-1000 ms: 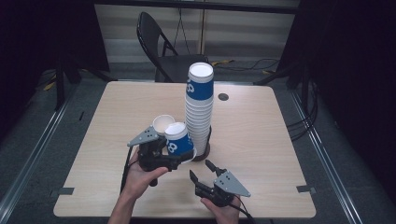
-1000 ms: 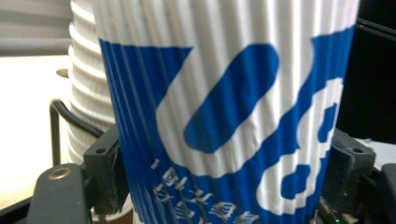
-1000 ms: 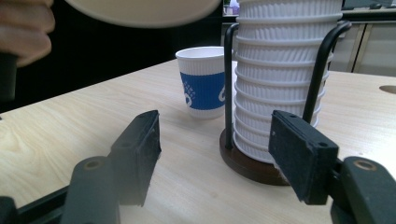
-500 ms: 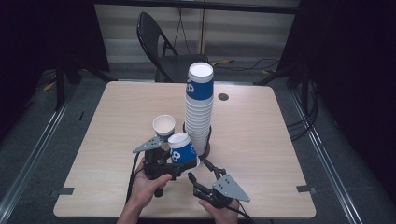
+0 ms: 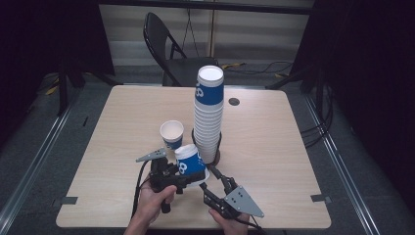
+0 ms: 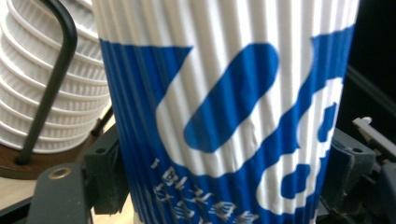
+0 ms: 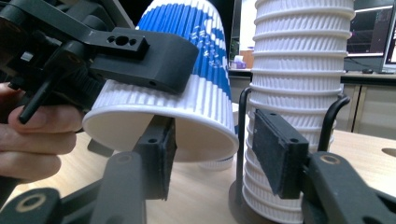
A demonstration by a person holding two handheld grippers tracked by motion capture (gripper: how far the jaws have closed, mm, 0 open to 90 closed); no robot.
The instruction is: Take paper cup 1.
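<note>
Wooden table [image 5: 293,147]: pale laminate top, rounded corners, a small dark round port near the far edge.

Folding chair [image 5: 169,54] beyond the far edge: dark metal, well apart from the work.

Cup stack [image 5: 208,117]: tall column of nested ribbed paper cups, mouths down, white with a blue printed band showing on the topmost. Seated on a round brown base and kept from toppling by a thin black wire guard [image 7: 243,140] rising beside the lowest cups.

Left gripper [image 5: 183,176]: black two-jaw tool under a grey three-cornered plate, held in the left hand [image 5: 151,203] near the front edge. Clamped on the held cup [image 5: 190,161], one jaw on each side of the ribbed wall. Cup held inverted, tilted, clear of the tabletop and just beside the stack base; wide rolled rim lowest, smooth white inside visible from below in the right gripper view. Grip set on the wall rather than the rim, probably to avoid crushing the thin paper.

Right gripper [image 5: 215,183]: same pattern. Jaws apart, flat dark pads facing each other, nothing between them; one jaw below the held cup's rim, the other beside the stack. Placement suggests readiness to receive or steady the cup.

Loose cup [image 5: 172,133]: same ribbed paper, upright, mouth open, standing alone left of the stack.
</note>
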